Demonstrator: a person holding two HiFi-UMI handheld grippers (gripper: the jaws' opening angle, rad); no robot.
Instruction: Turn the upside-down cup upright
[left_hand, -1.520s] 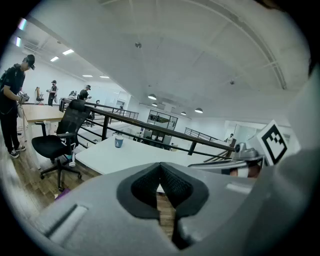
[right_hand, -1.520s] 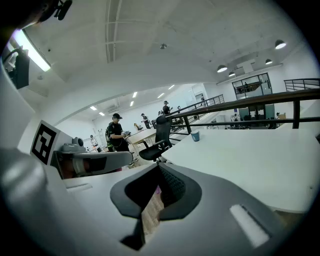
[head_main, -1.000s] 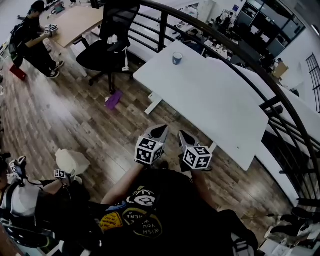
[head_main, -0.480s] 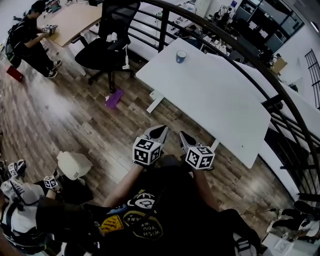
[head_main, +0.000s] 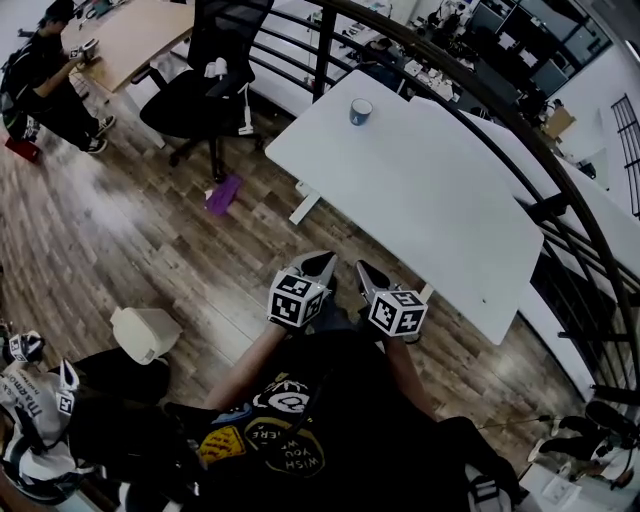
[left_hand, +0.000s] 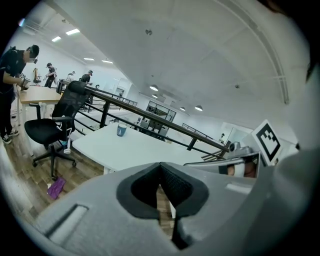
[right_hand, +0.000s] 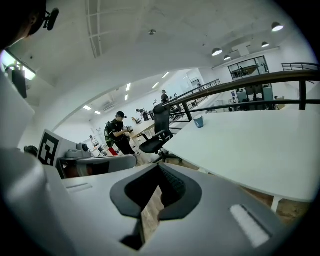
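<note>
A small blue cup (head_main: 361, 111) with a pale top face stands at the far corner of the white table (head_main: 430, 200); it also shows small in the left gripper view (left_hand: 121, 130) and the right gripper view (right_hand: 199, 121). Whether it is upside down is too small to tell. My left gripper (head_main: 325, 262) and right gripper (head_main: 363, 268) are side by side over the wooden floor, just short of the table's near edge and far from the cup. Both are shut with nothing between the jaws, as each gripper's own view shows: left gripper (left_hand: 160, 165), right gripper (right_hand: 159, 166).
A black office chair (head_main: 200, 90) stands left of the table, with a purple object (head_main: 221, 196) on the floor near it. A dark railing (head_main: 560, 190) runs behind the table. A white bin (head_main: 145, 332) and a seated person are at lower left; another person (head_main: 40, 70) stands at a wooden desk.
The head view has shifted slightly toward the table. Both grippers stay shut and side by side. The person at lower left has moved down and left in the picture.
</note>
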